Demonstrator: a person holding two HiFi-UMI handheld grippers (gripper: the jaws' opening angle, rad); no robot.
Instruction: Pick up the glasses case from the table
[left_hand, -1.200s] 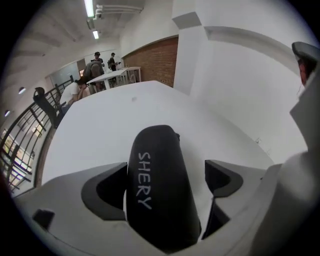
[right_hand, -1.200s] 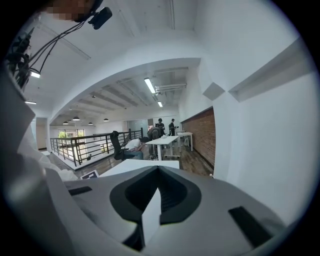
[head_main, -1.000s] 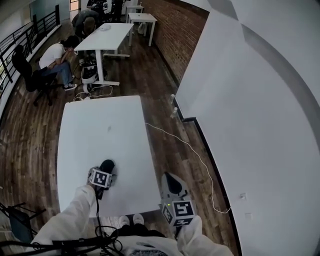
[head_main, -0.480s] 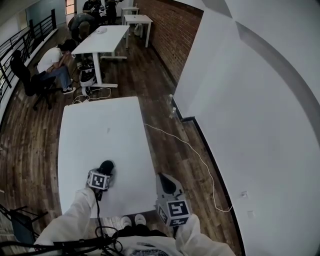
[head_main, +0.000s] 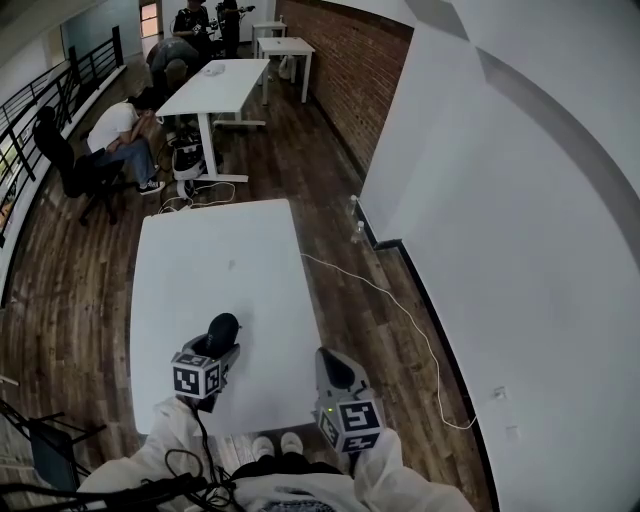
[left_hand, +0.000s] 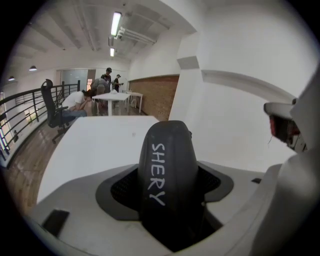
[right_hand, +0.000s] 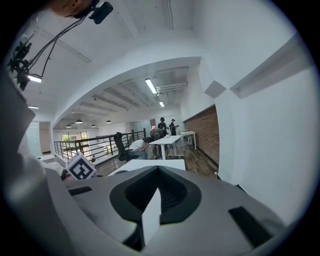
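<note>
The glasses case (left_hand: 167, 175) stands lengthwise between the closing jaws of the left hand-held gripper (head_main: 217, 347), lower left in the head view, while the right hand-held gripper (head_main: 336, 368), jaws together, lies farther off.

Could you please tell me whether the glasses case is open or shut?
Shut. The glasses case shows one unbroken dark shell with white lettering; no raised lid or gap is visible on the side that faces the camera.

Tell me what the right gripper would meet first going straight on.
The right gripper points slightly down along the right edge of the white table; it would likely meet that tabletop, or the wood floor beside it. Depth is unclear.
</note>
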